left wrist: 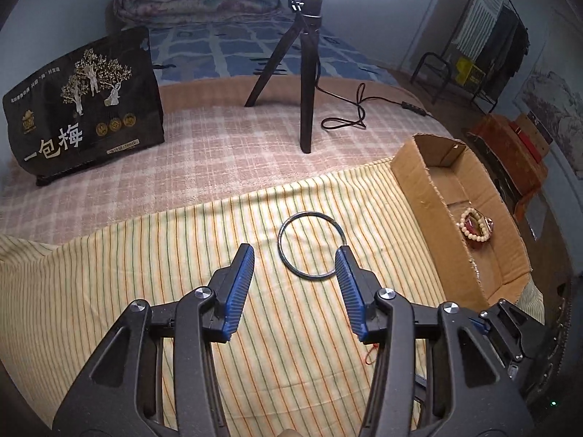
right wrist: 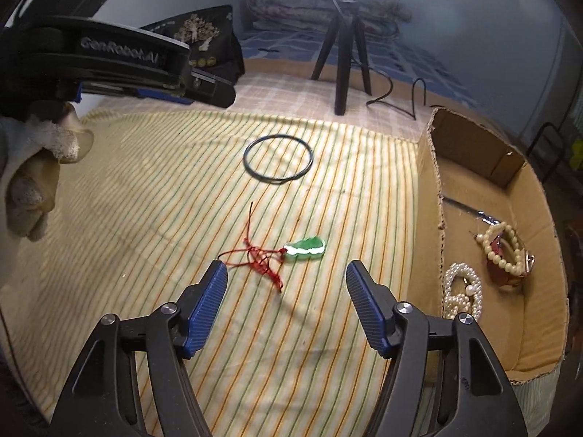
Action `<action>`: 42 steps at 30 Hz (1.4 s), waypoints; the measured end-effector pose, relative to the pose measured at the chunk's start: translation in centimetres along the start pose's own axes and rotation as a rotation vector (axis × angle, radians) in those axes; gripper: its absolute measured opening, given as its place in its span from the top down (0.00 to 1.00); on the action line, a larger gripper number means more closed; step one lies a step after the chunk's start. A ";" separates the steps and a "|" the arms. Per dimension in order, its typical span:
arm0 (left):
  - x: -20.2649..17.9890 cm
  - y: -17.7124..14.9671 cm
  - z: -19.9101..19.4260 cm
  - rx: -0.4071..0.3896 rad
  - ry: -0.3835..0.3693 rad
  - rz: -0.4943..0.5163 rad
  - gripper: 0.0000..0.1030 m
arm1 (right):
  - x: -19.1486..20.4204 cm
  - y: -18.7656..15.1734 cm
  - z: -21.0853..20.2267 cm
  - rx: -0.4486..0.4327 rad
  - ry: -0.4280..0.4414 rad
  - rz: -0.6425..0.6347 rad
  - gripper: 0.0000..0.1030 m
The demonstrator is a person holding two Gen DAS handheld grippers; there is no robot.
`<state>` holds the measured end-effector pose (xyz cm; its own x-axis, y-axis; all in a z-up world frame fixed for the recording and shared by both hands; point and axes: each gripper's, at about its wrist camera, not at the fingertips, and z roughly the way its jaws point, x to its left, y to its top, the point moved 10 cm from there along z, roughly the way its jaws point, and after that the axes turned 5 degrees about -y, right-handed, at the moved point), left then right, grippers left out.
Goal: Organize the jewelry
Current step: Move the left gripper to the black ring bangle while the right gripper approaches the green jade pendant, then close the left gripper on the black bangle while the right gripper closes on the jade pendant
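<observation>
A thin dark bangle (left wrist: 309,244) lies flat on the striped cloth; it also shows in the right wrist view (right wrist: 278,159). My left gripper (left wrist: 294,252) is open and empty, its right fingertip at the bangle's right rim. A green pendant (right wrist: 304,250) on a red cord (right wrist: 255,256) lies on the cloth just ahead of my right gripper (right wrist: 286,269), which is open and empty. A cardboard box (right wrist: 433,167) at the right holds a cream bead bracelet with a red piece (right wrist: 504,253) and a pearl bracelet (right wrist: 461,291). The box also shows in the left wrist view (left wrist: 419,189).
A black tripod (left wrist: 304,73) with a cable (left wrist: 349,109) stands behind the cloth under a bright ring light. A black printed bag (left wrist: 87,102) stands at the back left. The left gripper's body (right wrist: 120,62) and a gloved hand (right wrist: 36,167) fill the right view's upper left.
</observation>
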<state>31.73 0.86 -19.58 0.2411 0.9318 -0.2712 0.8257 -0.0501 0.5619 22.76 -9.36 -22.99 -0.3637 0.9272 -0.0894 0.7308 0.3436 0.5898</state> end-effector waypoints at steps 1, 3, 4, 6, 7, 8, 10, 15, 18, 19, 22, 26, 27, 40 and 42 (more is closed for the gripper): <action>0.1 0.1 0.1 -0.003 0.000 0.004 0.54 | 0.0 0.1 0.1 -0.008 -0.003 0.002 0.35; 0.1 0.3 0.2 -0.006 -0.003 0.009 0.54 | 0.1 0.2 0.1 -0.017 -0.004 0.002 0.49; 0.0 0.3 0.4 -0.007 -0.010 0.012 0.54 | 0.3 0.2 0.2 -0.010 0.001 0.004 0.51; -0.1 0.5 0.6 -0.006 -0.020 0.020 0.54 | 0.7 0.3 0.0 -0.008 0.014 0.033 0.52; -0.1 0.5 0.7 -0.005 -0.022 0.026 0.54 | 1.0 0.4 -0.1 -0.016 0.018 0.039 0.52; -0.2 0.4 0.9 -0.004 -0.025 0.031 0.56 | 1.2 0.6 -0.2 -0.021 0.010 0.046 0.52; -0.2 0.3 1.4 0.007 -0.033 0.032 0.61 | 1.2 0.7 0.4 -0.011 0.004 0.090 0.52; 0.4 -0.5 2.6 0.020 -0.037 0.031 0.61 | 0.0 -0.1 2.1 0.018 -0.011 0.276 0.52; 0.8 -1.1 3.3 0.030 -0.043 0.026 0.61 | -0.6 -0.7 2.6 0.017 -0.041 0.344 0.52; 1.0 -1.3 3.5 0.034 -0.048 0.024 0.61 | -0.9 -0.8 2.8 0.019 -0.055 0.366 0.52; 1.2 -1.6 4.2 0.042 -0.062 0.027 0.61 | -1.5 -1.0 3.4 0.025 -0.102 0.404 0.55; 1.0 -1.6 5.1 0.049 -0.078 0.046 0.61 | -1.9 -1.0 3.9 0.033 -0.128 0.435 0.59; 1.1 -1.6 5.3 0.048 -0.081 0.048 0.61 | -1.9 -0.9 3.9 0.033 -0.136 0.436 0.59; -0.1 -0.6 7.8 0.049 -0.098 0.177 0.61 | -2.5 -0.5 4.8 0.046 -0.227 0.459 0.62; -0.2 -0.5 8.3 0.049 -0.102 0.186 0.61 | -2.6 -0.6 4.9 0.045 -0.236 0.463 0.63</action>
<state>35.47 -2.27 -26.26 0.4395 0.8640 -0.2454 0.7857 -0.2374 0.5713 26.08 -11.21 -27.02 0.1400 0.9901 -0.0091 0.8102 -0.1093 0.5758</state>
